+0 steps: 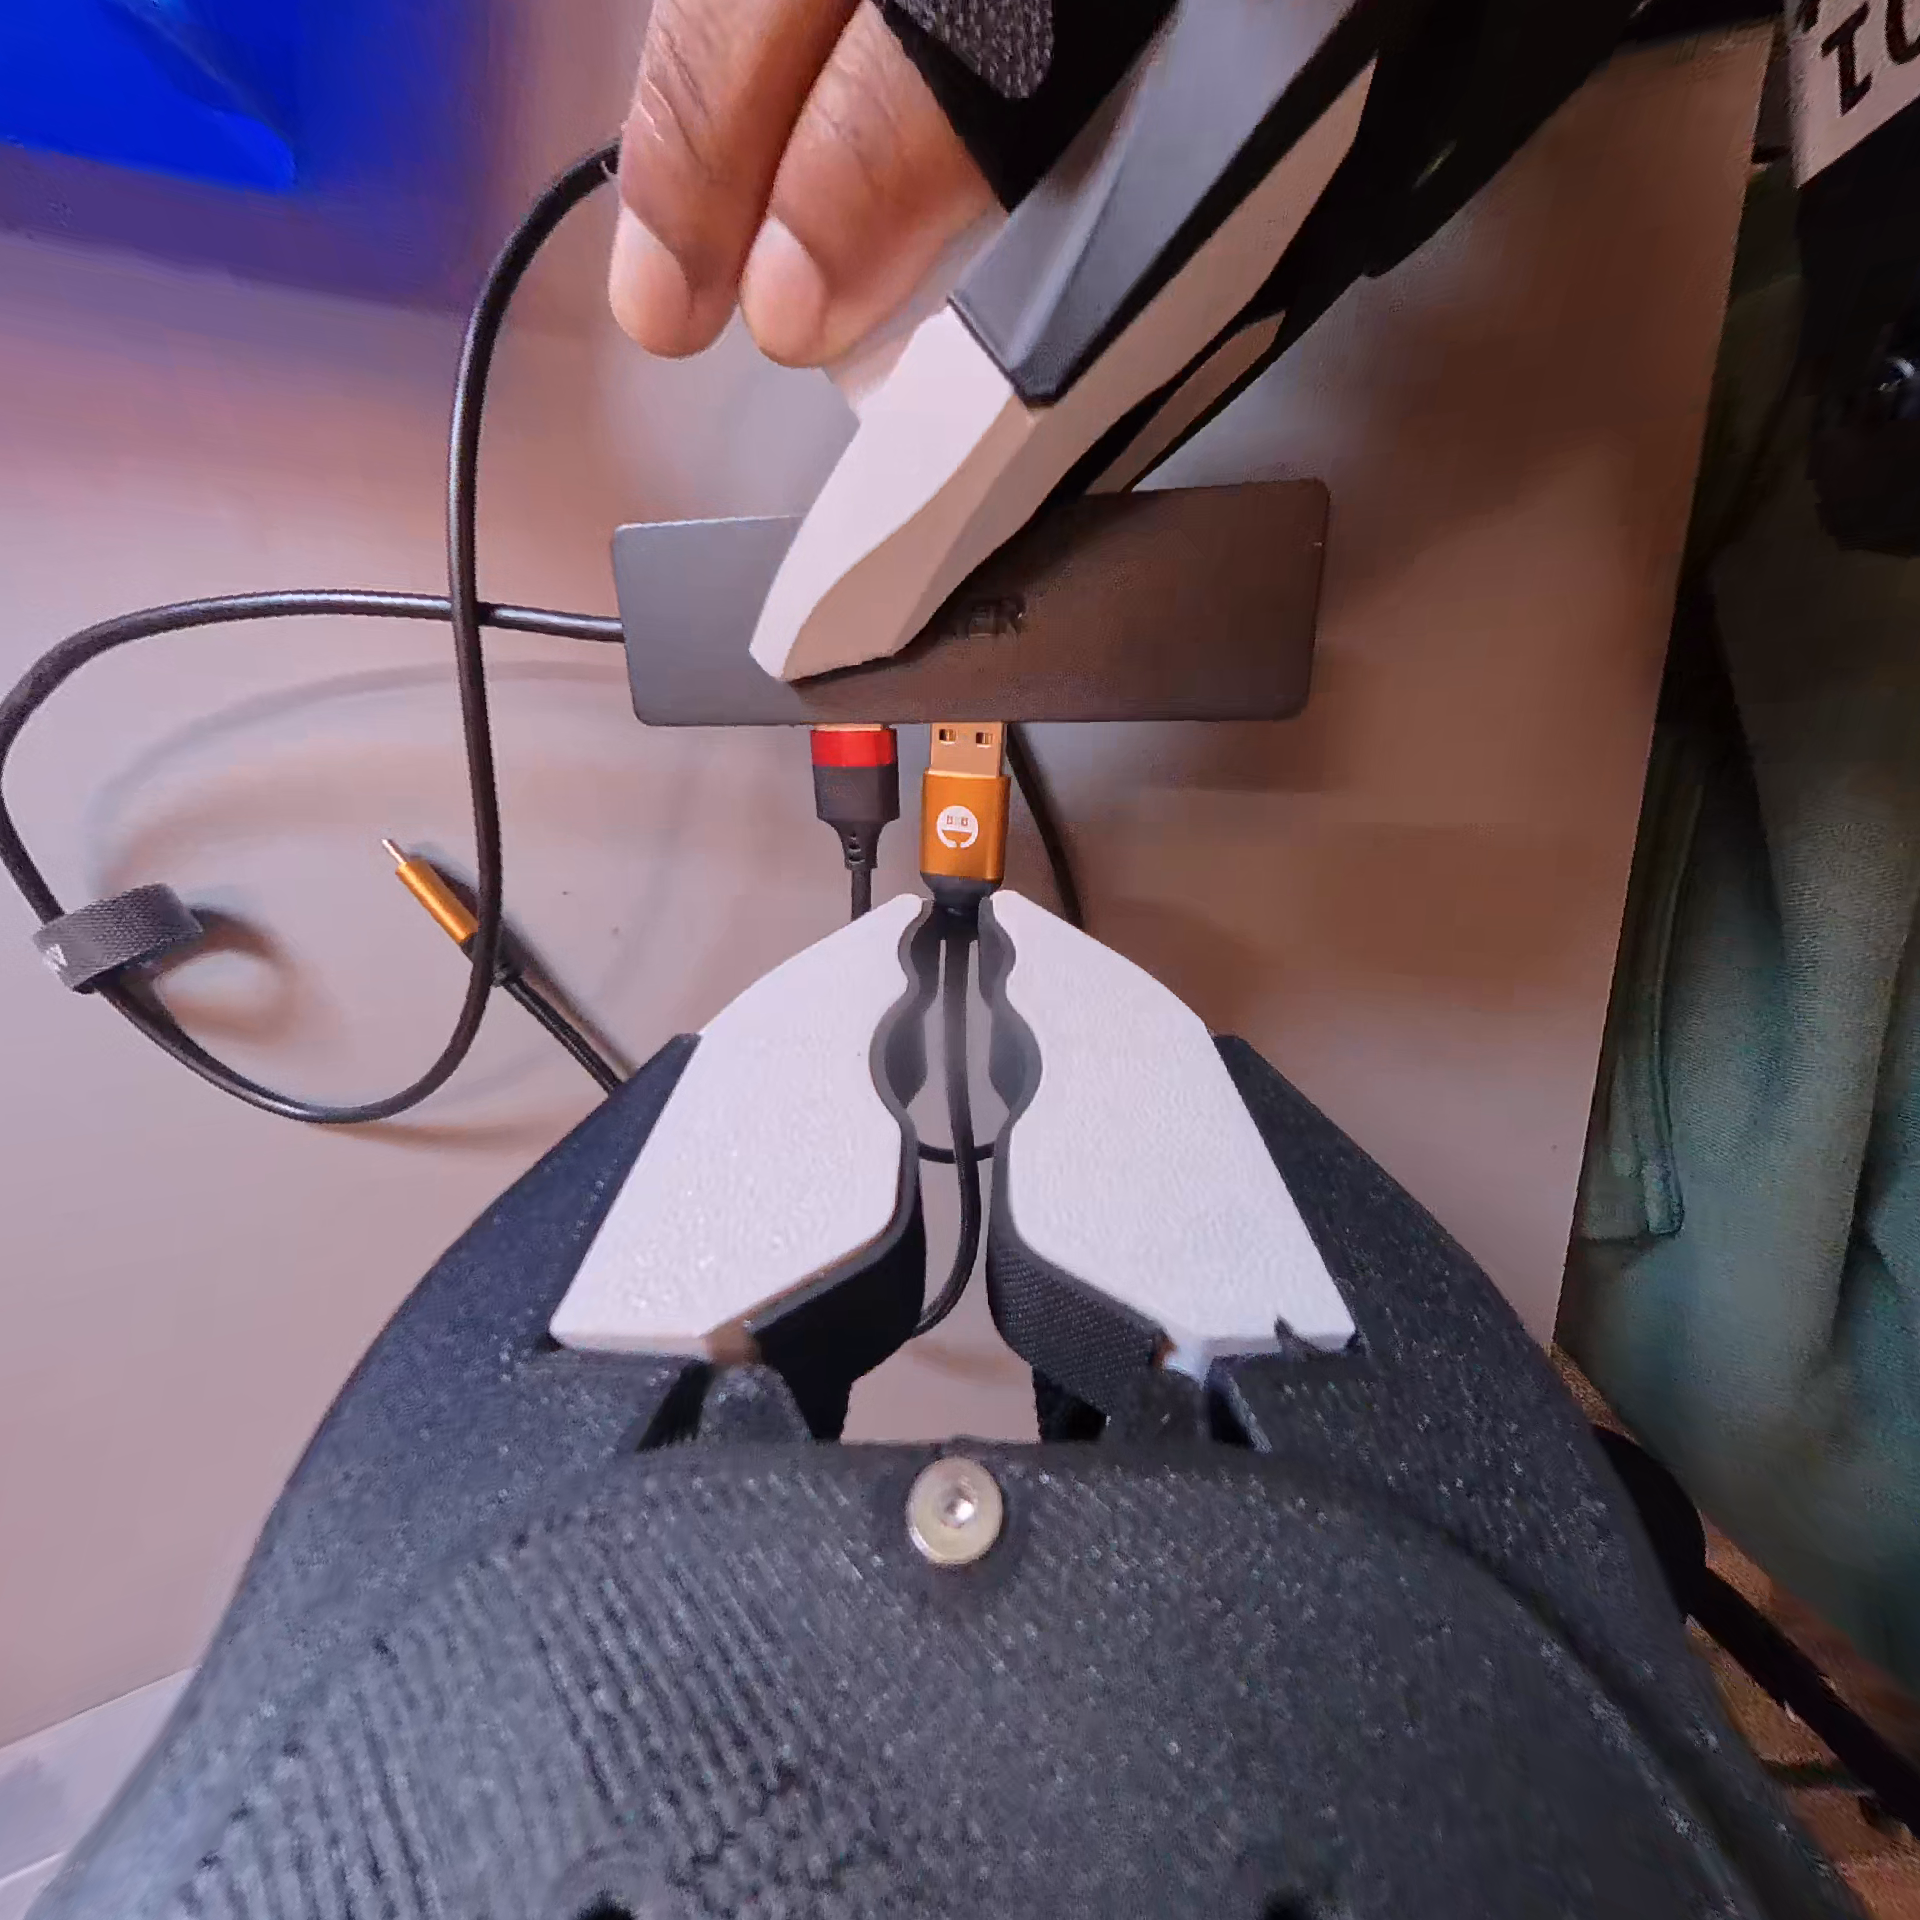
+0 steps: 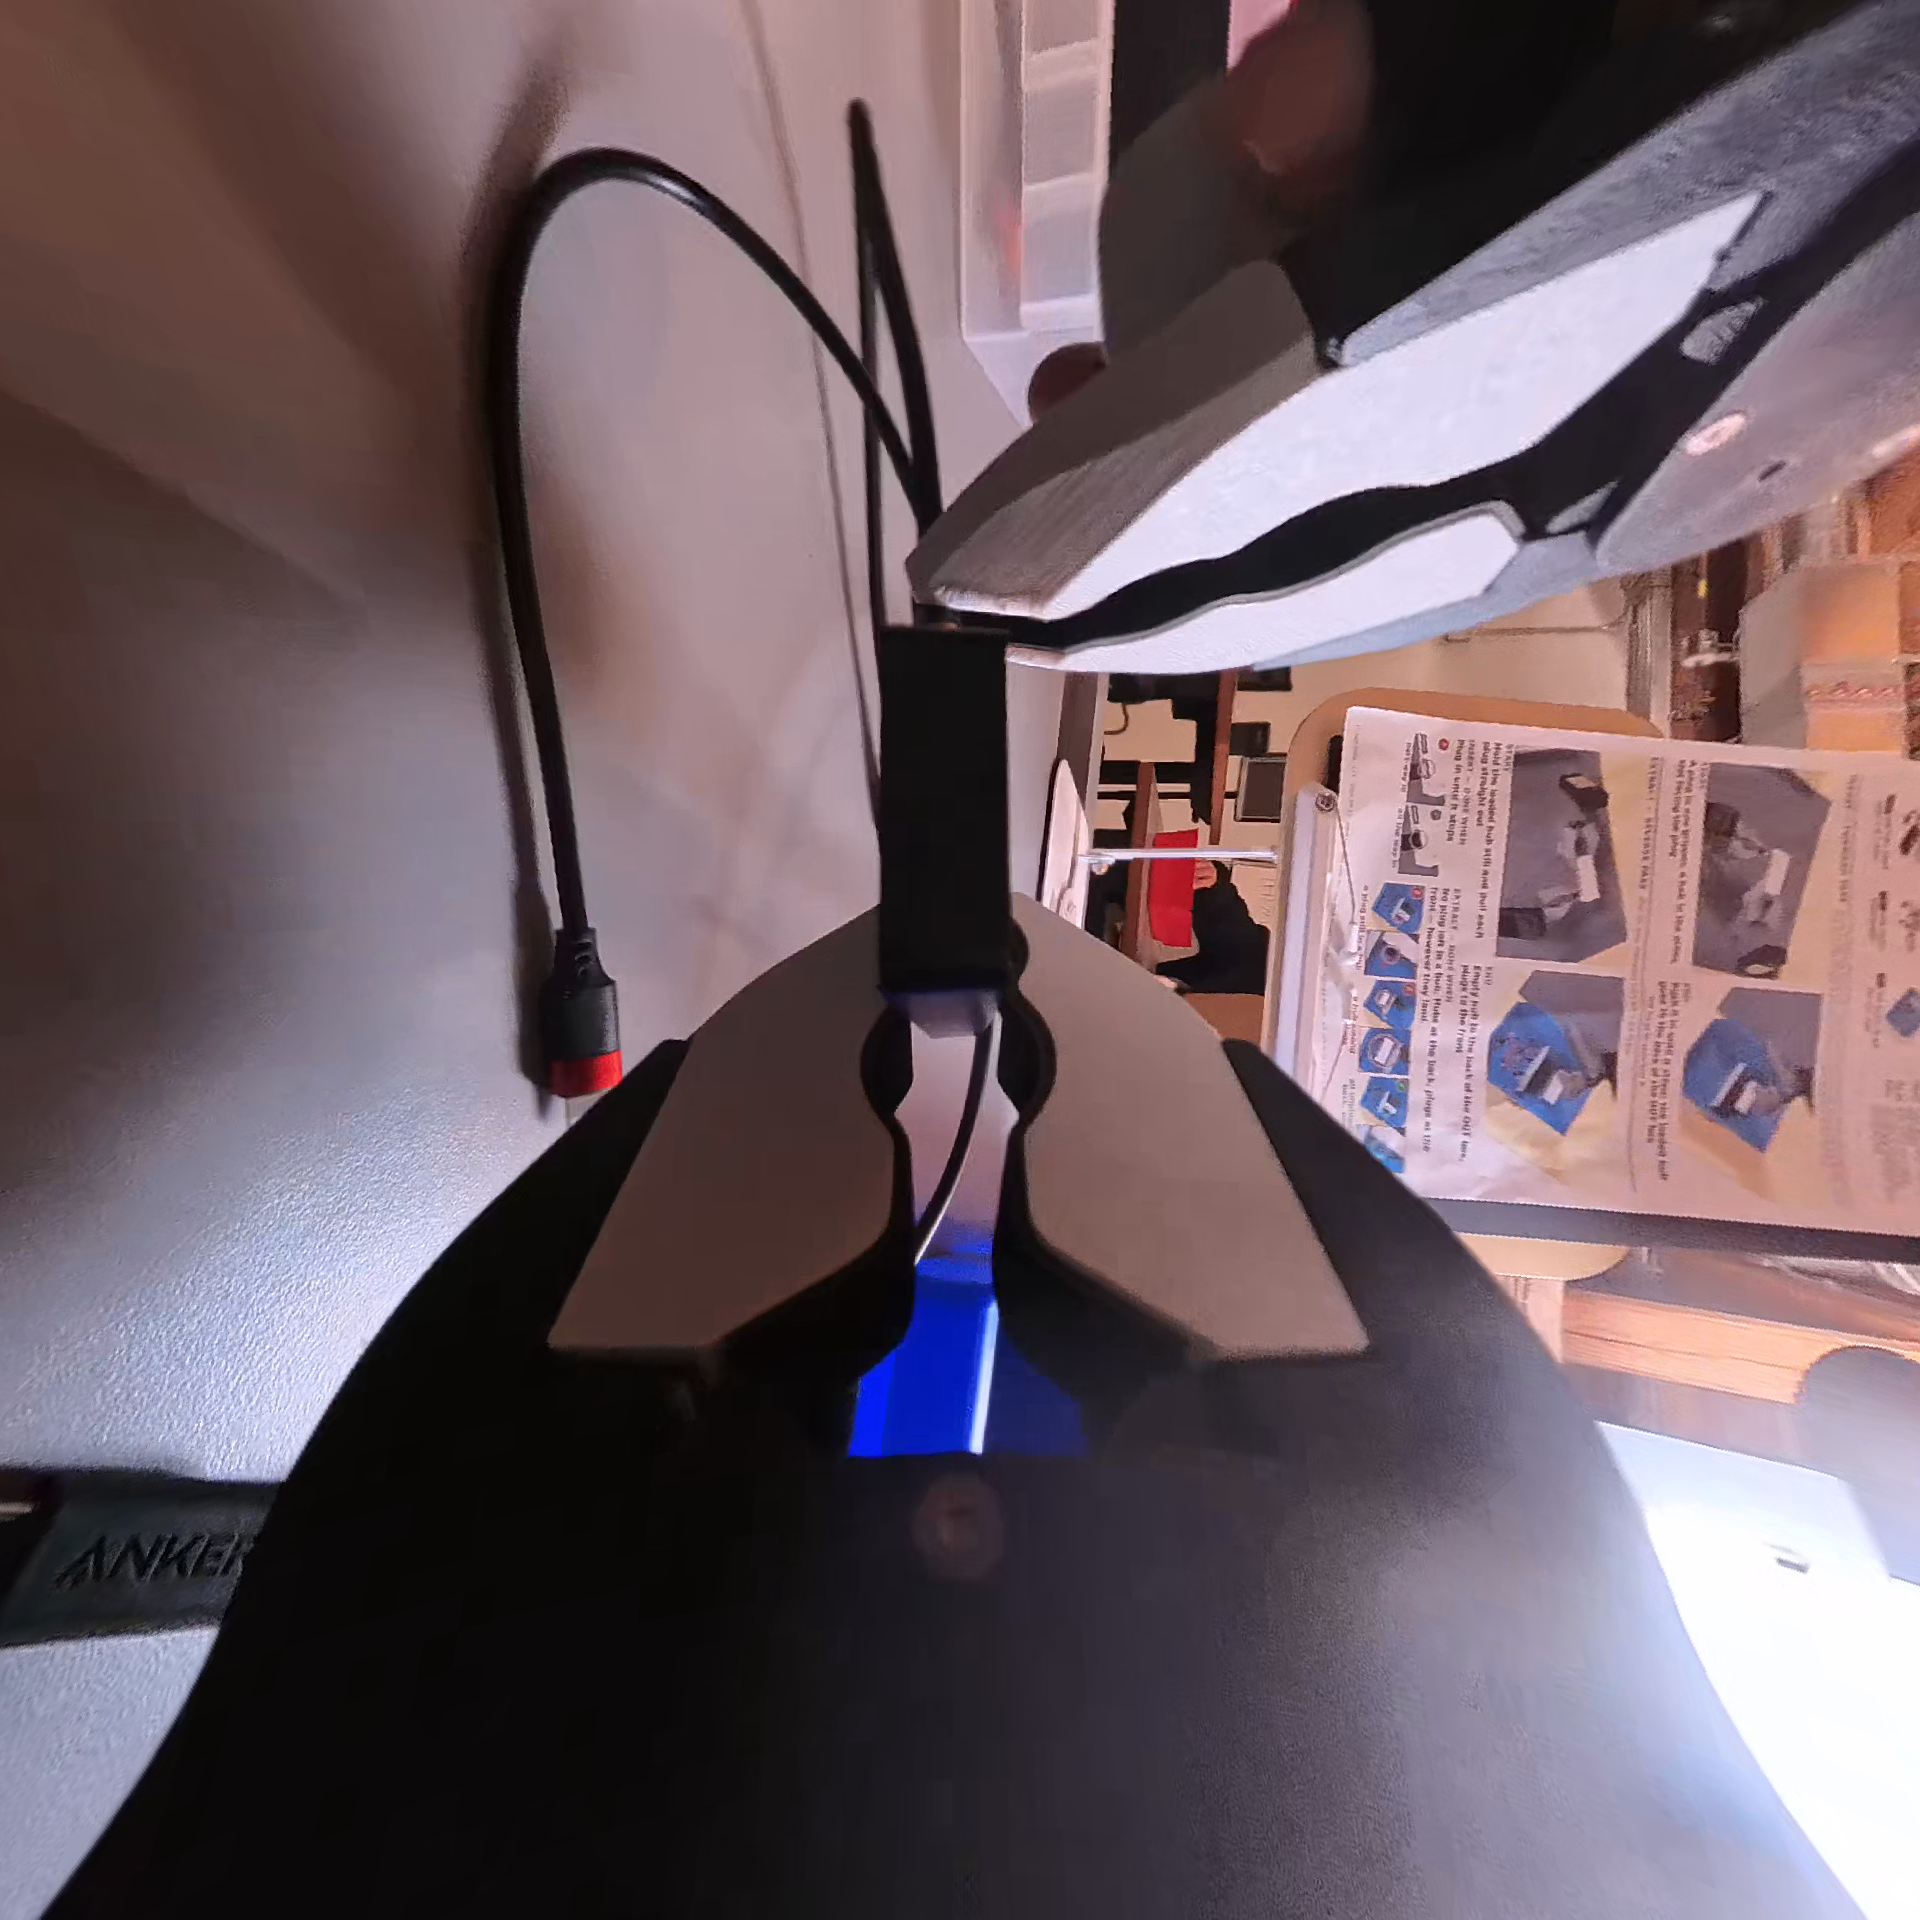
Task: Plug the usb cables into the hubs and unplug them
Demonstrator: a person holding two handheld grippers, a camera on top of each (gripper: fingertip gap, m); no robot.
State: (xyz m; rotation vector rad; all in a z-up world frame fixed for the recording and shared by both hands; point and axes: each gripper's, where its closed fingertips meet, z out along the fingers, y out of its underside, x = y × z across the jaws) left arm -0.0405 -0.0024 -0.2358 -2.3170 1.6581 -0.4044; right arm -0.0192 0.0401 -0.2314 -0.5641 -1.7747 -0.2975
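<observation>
Left wrist view, pale tabletop (image 1: 312, 1195), dark hub (image 1: 1143, 644)

Pale tabletop (image 1: 1351, 1039); blue sheet (image 1: 135, 94) at far corner; green cloth (image 1: 1787, 935) beside table; illustrated instruction sheet (image 2: 1621, 966) on board; brick wall (image 2: 1870, 520); bright glare.

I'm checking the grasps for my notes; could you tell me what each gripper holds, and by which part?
The left gripper pinches the orange USB cable just behind its plug. The right gripper clamps the dark hub across its body.
</observation>
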